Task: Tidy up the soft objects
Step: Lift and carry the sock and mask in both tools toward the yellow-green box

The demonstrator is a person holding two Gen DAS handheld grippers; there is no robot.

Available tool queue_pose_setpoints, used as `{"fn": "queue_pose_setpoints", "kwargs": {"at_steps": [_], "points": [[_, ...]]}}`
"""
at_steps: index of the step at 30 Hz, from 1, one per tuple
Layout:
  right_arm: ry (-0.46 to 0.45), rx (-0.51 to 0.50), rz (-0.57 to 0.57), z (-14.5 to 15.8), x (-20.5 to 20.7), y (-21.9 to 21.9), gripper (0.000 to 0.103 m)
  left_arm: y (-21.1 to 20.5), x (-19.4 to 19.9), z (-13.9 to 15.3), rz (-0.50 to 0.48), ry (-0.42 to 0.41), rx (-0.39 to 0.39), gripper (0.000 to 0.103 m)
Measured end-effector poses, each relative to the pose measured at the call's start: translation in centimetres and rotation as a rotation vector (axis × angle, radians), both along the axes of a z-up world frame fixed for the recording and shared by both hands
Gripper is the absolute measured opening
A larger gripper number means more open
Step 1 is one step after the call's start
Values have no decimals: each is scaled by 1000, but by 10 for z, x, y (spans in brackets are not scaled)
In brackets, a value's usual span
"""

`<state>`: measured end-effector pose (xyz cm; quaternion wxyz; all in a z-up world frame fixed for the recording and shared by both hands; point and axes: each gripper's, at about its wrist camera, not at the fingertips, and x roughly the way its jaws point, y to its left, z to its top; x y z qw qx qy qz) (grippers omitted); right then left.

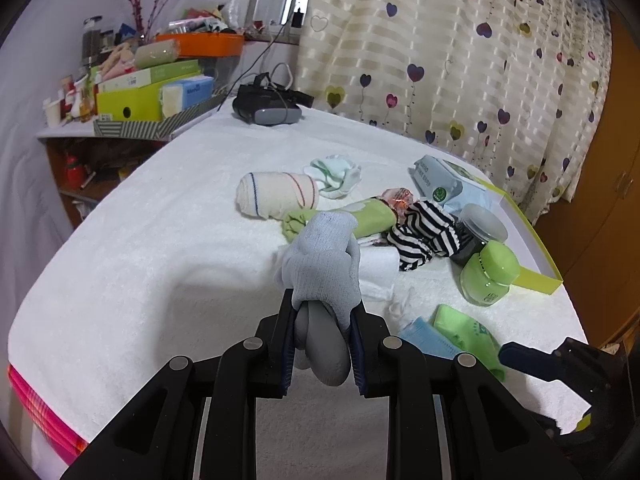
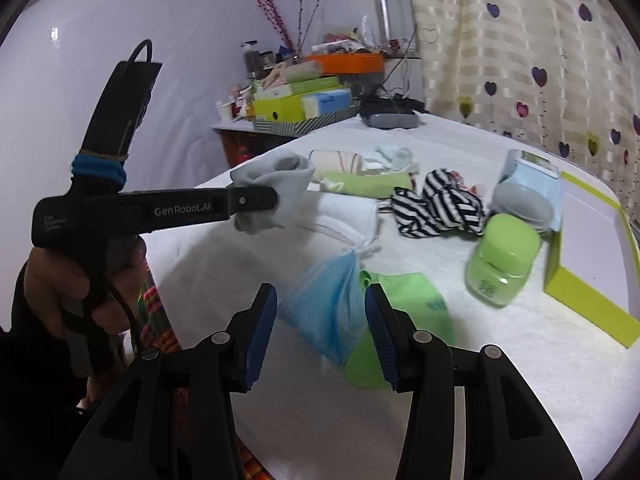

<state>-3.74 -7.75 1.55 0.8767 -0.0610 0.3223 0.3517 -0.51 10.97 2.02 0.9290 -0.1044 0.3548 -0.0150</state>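
Note:
My left gripper [image 1: 322,312] is shut on a pale grey-blue sock [image 1: 320,264] and holds it above the white towel-covered table [image 1: 160,248]; it also shows in the right wrist view [image 2: 276,196]. My right gripper [image 2: 320,312] is open just above a light blue sock [image 2: 328,308] that lies beside a green sock [image 2: 404,308]. Further back lie a cream rolled sock [image 1: 276,194], a green rolled cloth [image 1: 352,218], a black-and-white striped cloth [image 1: 424,232] and pale mint socks [image 1: 334,174].
A green jar [image 2: 500,268] and a grey-lidded jar [image 2: 520,200] stand right of the socks. An open yellow-green box [image 2: 592,248] is at the right edge, with a wipes pack [image 1: 448,180] behind. A VR headset [image 1: 268,106] sits at the back. A cluttered shelf [image 1: 140,92] is back left.

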Motion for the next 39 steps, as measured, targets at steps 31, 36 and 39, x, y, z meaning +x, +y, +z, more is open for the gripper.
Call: {"fn": "queue_pose_setpoints", "kwargs": {"at_steps": [31, 36, 39], "points": [[-59, -18, 89, 7, -6, 21, 6, 6, -16, 8, 12, -18, -15, 22], [-79, 28, 57, 22, 2, 8, 2, -1, -16, 18, 2, -37, -4, 22], [-112, 33, 48, 32, 2, 2, 2, -8, -15, 23, -15, -45, 0, 22]]}}
